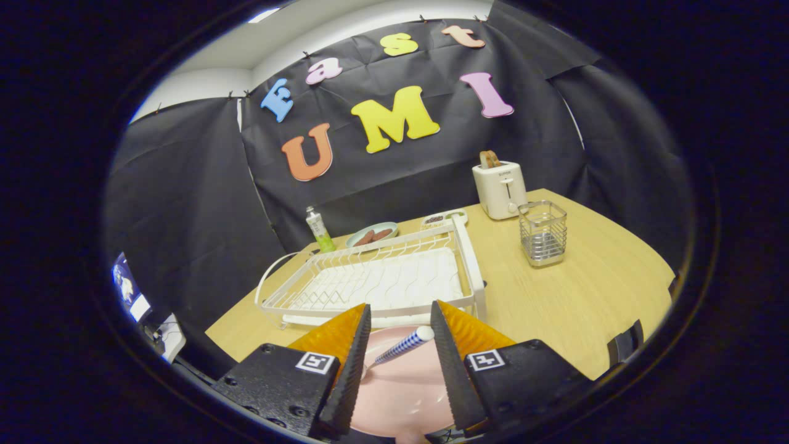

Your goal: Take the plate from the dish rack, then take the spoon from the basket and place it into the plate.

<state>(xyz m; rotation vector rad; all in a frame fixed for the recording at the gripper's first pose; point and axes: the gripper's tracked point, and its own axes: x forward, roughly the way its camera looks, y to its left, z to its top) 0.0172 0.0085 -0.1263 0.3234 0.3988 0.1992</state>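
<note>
Bottle of green and white plastic (pixel 318 229) stands behind the white wire dish rack (pixel 376 283), left of a small plate of sausages (pixel 372 235). In front of the rack, the gripper (pixel 399 345) is open over the pink round plate (pixel 400 394), where the blue-checked spoon (pixel 400 346) lies between its 2 fingers, seemingly untouched. Best to lift straight up, clear of the handle. Right of the rack sit the wire basket (pixel 543 234) and a white toaster (pixel 500 189).

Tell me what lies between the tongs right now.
In the gripper view, the spoon lies between the open tongs, resting in the pink plate beneath them; neither finger touches it.
</note>
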